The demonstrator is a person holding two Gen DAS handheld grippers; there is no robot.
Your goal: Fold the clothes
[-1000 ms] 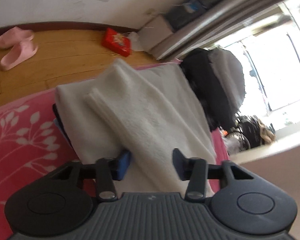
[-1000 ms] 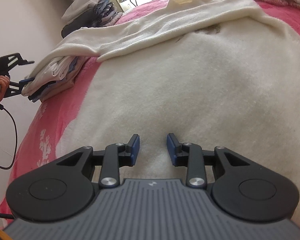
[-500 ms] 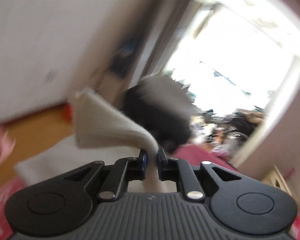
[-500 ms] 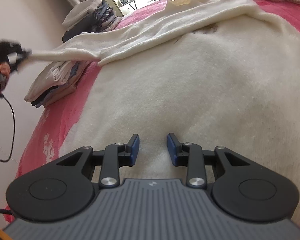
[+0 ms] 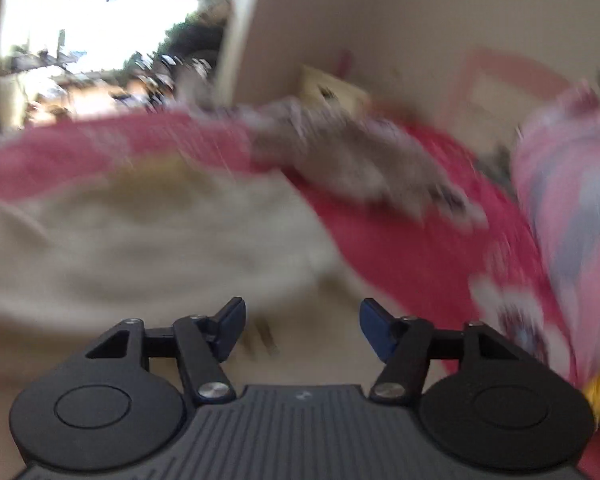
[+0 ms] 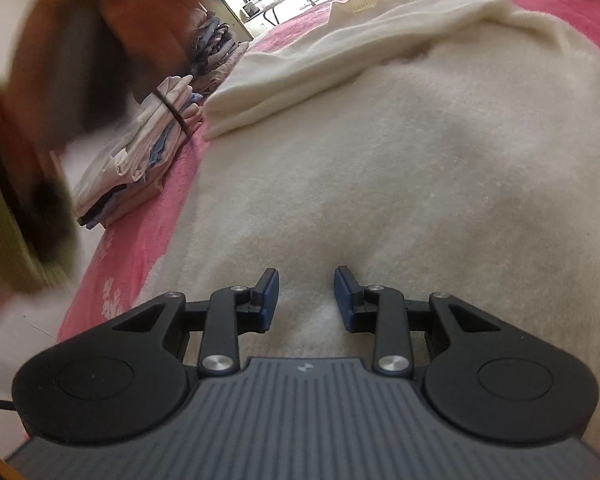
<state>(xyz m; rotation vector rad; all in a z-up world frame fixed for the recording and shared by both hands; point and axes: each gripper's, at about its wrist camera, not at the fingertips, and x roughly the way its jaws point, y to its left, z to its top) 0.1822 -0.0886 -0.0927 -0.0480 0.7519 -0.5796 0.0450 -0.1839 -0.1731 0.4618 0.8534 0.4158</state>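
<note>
A cream sweater (image 6: 380, 160) lies spread on the pink bed sheet (image 6: 140, 240). Its sleeve (image 6: 300, 80) is folded back across the upper body. My right gripper (image 6: 306, 280) hovers low over the sweater's lower part, fingers a little apart with nothing pinched. In the blurred left wrist view my left gripper (image 5: 302, 312) is over the sweater (image 5: 140, 240); its jaws are opening and nothing is between them. The person's hand (image 6: 120, 20) carrying it shows blurred at the upper left of the right wrist view.
A stack of folded clothes (image 6: 140, 152) sits at the bed's left edge, beside the sweater. A grey-brown garment (image 5: 360, 160) lies crumpled beyond the sweater. A pink patterned quilt (image 5: 572, 220) rises at the right. A bright window (image 5: 100, 20) is behind.
My left gripper shut on the sleeve end, swung it across over the sweater, then let go. The sleeve now lies folded on the body. The right gripper stayed put.
</note>
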